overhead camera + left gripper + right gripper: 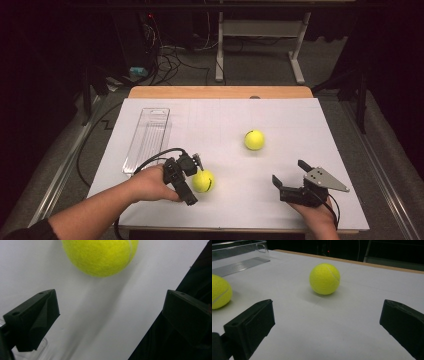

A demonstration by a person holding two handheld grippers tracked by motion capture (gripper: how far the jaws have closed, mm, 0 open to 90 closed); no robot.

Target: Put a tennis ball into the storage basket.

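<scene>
Two yellow tennis balls lie on the white table cover (pixel 310 125). The nearer ball (pixel 203 181) sits just beyond the tips of my left gripper (pixel 195 179), which is open and lies on its side, held by a hand. In the left gripper view that ball (pixel 100 255) is at the top, ahead of the open left gripper (pixel 111 293) and apart from its jaws. The farther ball (pixel 254 140) rests mid-table. My right gripper (pixel 289 171) stands open and holds nothing at the front right. In its view the right gripper (pixel 328 302) faces the farther ball (pixel 325 278), with the nearer ball (pixel 219 291) at the left.
A clear plastic tray (pixel 147 137) lies lengthwise at the left of the table, with nothing visible in it; it also appears as the tray (pixel 239 255) at the back left. The table's front edge (pixel 240 231) is close to both hands. A desk frame (pixel 260 45) stands beyond the table.
</scene>
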